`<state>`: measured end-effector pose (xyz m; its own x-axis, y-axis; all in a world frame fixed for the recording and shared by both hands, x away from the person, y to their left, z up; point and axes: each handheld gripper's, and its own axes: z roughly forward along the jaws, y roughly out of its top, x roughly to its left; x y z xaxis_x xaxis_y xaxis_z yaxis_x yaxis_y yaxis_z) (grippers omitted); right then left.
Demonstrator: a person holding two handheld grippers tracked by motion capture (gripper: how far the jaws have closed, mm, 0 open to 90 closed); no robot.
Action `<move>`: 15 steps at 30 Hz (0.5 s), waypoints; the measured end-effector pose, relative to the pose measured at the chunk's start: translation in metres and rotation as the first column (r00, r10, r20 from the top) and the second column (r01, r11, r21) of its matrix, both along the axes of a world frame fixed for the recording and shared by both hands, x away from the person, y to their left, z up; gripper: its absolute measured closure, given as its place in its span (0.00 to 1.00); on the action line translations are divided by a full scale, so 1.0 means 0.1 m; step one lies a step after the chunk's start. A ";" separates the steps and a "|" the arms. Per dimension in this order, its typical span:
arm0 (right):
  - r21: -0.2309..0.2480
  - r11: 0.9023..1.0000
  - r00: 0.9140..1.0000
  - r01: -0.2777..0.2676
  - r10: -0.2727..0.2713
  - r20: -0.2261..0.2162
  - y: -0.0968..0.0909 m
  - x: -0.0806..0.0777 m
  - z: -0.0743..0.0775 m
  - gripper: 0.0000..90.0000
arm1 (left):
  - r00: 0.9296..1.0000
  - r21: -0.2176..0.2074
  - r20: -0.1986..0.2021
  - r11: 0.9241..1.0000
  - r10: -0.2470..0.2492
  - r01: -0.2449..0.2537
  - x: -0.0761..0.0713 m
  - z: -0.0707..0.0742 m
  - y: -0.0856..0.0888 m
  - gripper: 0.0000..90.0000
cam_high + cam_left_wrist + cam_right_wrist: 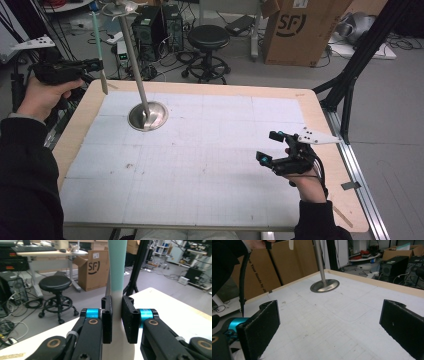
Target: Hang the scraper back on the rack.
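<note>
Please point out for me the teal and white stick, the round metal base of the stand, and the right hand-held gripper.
teal and white stick [117, 277], left gripper view, its teal part.
round metal base [148, 116], high view, its dished plate.
right hand-held gripper [268, 146], high view, midway between its fingertips.

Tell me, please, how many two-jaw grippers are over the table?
2: the left gripper clamps the teal-and-beige stick at the far-left corner; the right gripper hovers open near the right edge.

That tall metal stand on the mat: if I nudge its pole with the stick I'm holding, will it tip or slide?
The metal stand has a tall thin pole on a small round base, so a push high up would probably tip it. A nudge low down may slide it instead, since the mat looks smooth. The stick in the left gripper looks thin and may flex.
</note>
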<state>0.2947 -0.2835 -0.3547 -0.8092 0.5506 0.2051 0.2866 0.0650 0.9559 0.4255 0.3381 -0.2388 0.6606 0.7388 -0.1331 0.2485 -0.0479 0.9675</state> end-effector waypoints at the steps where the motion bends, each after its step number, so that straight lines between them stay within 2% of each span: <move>1: 0.002 1.000 1.000 0.000 0.000 -0.003 0.00 0.00 0.00 0.02 | 1.000 -0.005 0.001 1.000 -0.003 0.003 0.00 0.00 -0.01 0.82; 3: 0.002 1.000 1.000 0.001 -0.001 -0.004 0.00 -0.01 0.00 0.02 | 1.000 0.001 0.010 1.000 0.007 -0.007 -0.01 -0.01 -0.04 0.75; 5: 0.004 1.000 1.000 0.004 -0.004 -0.001 -0.01 -0.01 0.00 0.02 | 0.999 0.000 0.036 1.000 0.012 -0.012 -0.03 -0.04 -0.05 0.70; 7: 0.006 1.000 1.000 0.003 -0.003 0.002 -0.01 -0.01 0.01 0.02 | 0.999 -0.006 0.037 1.000 0.018 -0.018 -0.06 -0.08 -0.06 0.65; 9: 0.006 1.000 1.000 0.005 -0.005 0.000 -0.01 -0.02 0.01 0.02 | 1.000 -0.018 0.028 1.000 0.011 -0.010 -0.09 -0.12 -0.06 0.62; 11: 0.005 1.000 1.000 0.005 -0.005 0.004 0.00 -0.02 0.01 0.02 | 0.999 -0.031 0.037 1.000 -0.002 0.003 -0.13 -0.17 -0.05 0.59; 15: -0.005 1.000 1.000 -0.006 0.006 -0.001 0.04 -0.04 0.00 0.02 | 0.998 -0.045 0.055 0.998 -0.035 0.037 -0.23 -0.25 -0.07 0.46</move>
